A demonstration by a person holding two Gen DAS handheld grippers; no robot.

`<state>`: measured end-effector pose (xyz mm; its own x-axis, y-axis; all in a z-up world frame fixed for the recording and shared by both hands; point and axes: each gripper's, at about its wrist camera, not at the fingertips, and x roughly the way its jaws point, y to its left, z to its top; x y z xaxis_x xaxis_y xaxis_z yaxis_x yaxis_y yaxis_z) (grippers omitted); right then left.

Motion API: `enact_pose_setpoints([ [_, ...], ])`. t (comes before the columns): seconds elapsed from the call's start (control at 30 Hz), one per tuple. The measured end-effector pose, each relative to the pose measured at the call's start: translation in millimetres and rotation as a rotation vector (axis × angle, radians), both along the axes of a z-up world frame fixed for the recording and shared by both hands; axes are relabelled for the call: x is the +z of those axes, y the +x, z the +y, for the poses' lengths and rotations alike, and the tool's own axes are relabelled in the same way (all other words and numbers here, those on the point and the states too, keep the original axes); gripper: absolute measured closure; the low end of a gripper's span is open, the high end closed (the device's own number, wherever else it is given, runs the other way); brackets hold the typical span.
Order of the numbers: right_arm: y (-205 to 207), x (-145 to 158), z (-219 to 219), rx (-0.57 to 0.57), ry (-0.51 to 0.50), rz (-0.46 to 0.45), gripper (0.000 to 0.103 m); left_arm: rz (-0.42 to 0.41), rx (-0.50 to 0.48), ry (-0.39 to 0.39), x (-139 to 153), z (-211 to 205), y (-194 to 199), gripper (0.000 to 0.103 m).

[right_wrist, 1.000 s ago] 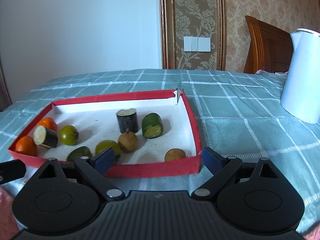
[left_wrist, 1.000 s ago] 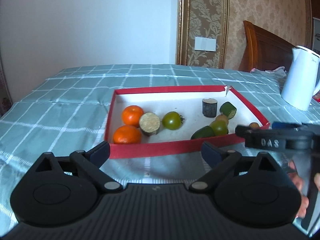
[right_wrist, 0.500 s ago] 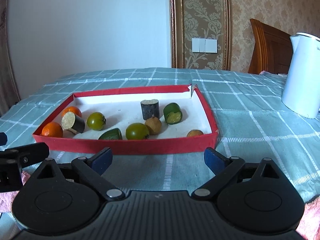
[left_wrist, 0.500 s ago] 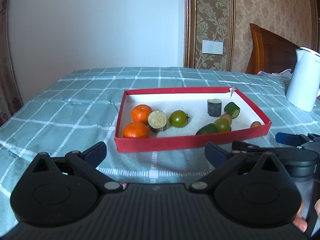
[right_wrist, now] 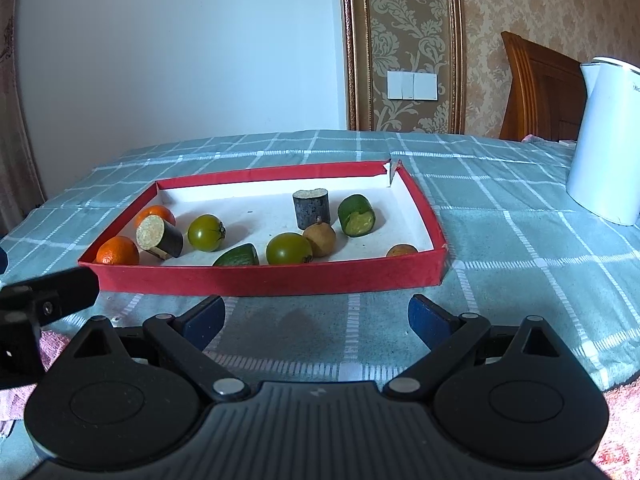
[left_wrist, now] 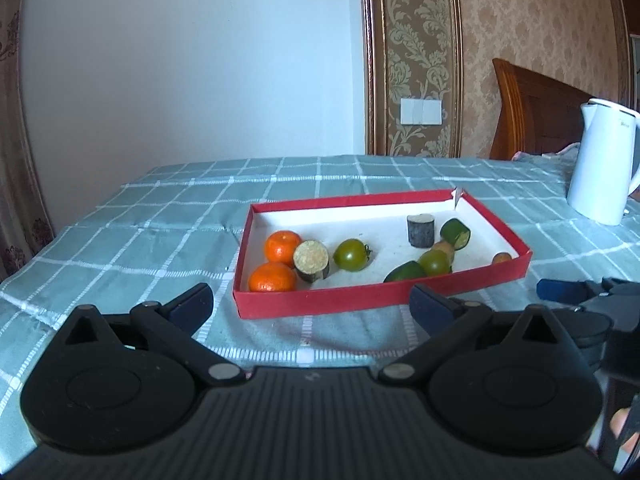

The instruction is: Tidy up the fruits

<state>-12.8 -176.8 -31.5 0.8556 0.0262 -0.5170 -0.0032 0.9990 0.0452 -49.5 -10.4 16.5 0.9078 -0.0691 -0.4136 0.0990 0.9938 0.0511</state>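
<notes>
A white wall and a gold damask panel with one wall switch [right_wrist: 412,85] stand behind a tabletop [right_wrist: 520,248] under a teal checked cloth. A wooden headboard [left_wrist: 532,112] rises far right, and one white electric kettle [right_wrist: 608,140] stands well ahead and to the right of both claws.

One red-walled tray [right_wrist: 272,278] with a white floor lies just ahead of the right claw [right_wrist: 316,316] and ahead, slightly right, of the left claw [left_wrist: 312,304]. Both claws hover over the cloth with fingers wide apart, holding nothing.

All the fruit lies in the tray: two tangerines [right_wrist: 118,250] at the end left of both claws, two dark sugarcane stubs [right_wrist: 159,236], one tipped against the tangerines and one upright [right_wrist: 311,208] farther back. Two green tomatoes [right_wrist: 206,233] sit between them and nearer the front wall. Two cut green fruit pieces [right_wrist: 356,216] lie one beside the upright stub, one at the front wall [right_wrist: 237,257]. Two brown longans [right_wrist: 319,238] rest toward the right end.
</notes>
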Motion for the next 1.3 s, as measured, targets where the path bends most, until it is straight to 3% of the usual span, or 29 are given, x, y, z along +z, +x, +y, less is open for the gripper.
enact_pose_setpoints([
  [0.13,-3,0,2,0.005,-0.008,-0.003,0.004,-0.022,-0.012,0.017,4,-3,-6,0.0],
  [0.33,-7,2,1,0.004,-0.003,-0.012,0.004,0.008,-0.052,-0.028,6,-1,-7,0.0],
  [0.57,-10,6,2,0.009,-0.005,-0.024,0.004,0.013,-0.022,-0.014,4,-1,-8,0.0],
  [1.23,-9,3,5,0.005,-0.014,-0.017,0.004,-0.081,0.052,0.061,-3,-3,-12,0.0],
  [1.3,-8,3,6,0.003,-0.025,-0.02,0.004,-0.059,0.034,0.057,-5,-2,-8,0.0],
])
